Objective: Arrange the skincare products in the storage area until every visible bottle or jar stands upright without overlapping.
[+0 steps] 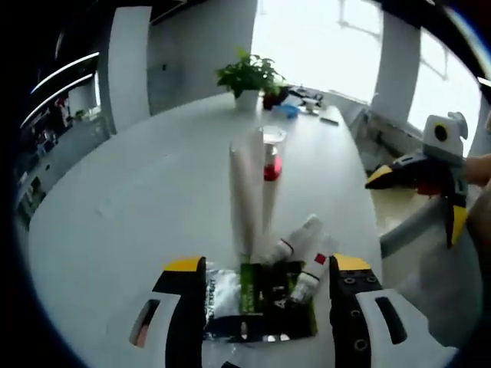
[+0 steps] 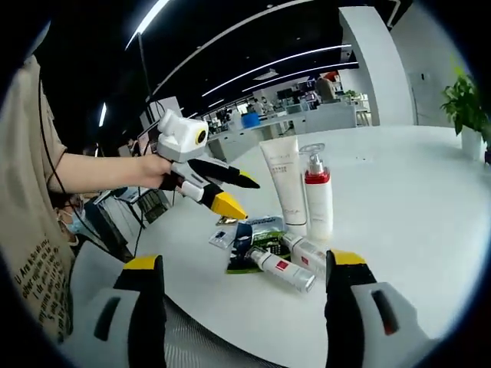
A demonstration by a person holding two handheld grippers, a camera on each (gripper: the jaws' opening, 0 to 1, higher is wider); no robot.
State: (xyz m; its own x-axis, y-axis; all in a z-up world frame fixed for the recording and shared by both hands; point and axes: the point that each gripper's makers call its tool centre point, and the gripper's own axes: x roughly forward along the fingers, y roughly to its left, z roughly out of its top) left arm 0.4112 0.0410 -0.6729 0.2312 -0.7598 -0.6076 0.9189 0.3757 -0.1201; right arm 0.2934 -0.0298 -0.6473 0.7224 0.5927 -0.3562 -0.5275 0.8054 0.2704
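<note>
L gripper (image 2: 230, 192) open, near table (image 2: 430, 230) edge

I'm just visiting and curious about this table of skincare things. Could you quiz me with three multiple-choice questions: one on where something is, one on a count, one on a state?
1. Where is the potted plant?
A. far end of the white table
B. beside the sachets
C. on the floor

2. How many small bottles lie flat?
A. none
B. two
C. five

3. The pump bottle with the red band is:
A. lying down
B. upright
C. held in a gripper

Answers: 1 A, it stands far behind the products. 2 B, a pair lies by the sachets. 3 B, it stands beside the tall tube.
</note>
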